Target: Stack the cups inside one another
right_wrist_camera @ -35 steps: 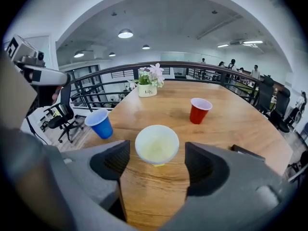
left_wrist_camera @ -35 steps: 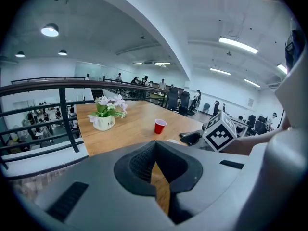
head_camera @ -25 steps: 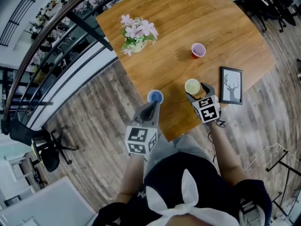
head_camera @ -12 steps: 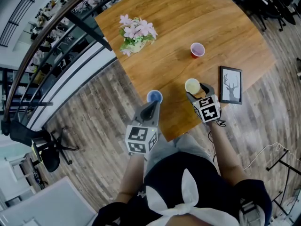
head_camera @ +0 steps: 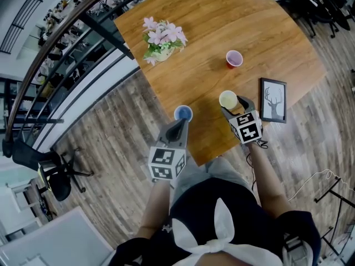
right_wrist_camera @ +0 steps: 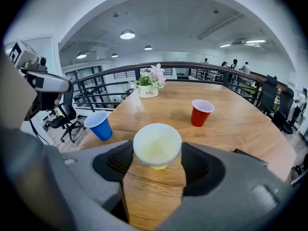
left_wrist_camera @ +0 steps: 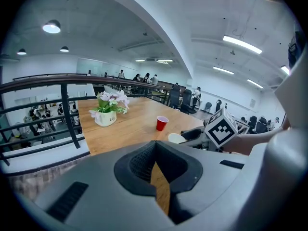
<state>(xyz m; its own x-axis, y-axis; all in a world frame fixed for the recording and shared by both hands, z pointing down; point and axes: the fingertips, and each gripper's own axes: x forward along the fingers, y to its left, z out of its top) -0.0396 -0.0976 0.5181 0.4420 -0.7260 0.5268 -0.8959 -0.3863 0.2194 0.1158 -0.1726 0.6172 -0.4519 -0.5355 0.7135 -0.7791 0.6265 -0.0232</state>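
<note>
Yellow cup (head_camera: 227, 100) sits gripped in the right tongs (right_wrist_camera: 157, 152), just closed onto it; left tongs (left_wrist_camera: 155, 147) closed, empty; flowerpot (left_wrist_camera: 105, 119) lettering illegible

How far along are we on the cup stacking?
Done: nothing nested yet; the blue cup, yellow cup and red cup stand apart on the table. In hand: the right gripper has just closed its jaws on the yellow cup, not yet lifted. Remaining: nest all three.

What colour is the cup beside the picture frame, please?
Yellow cup; the right gripper view shows it best.
</note>
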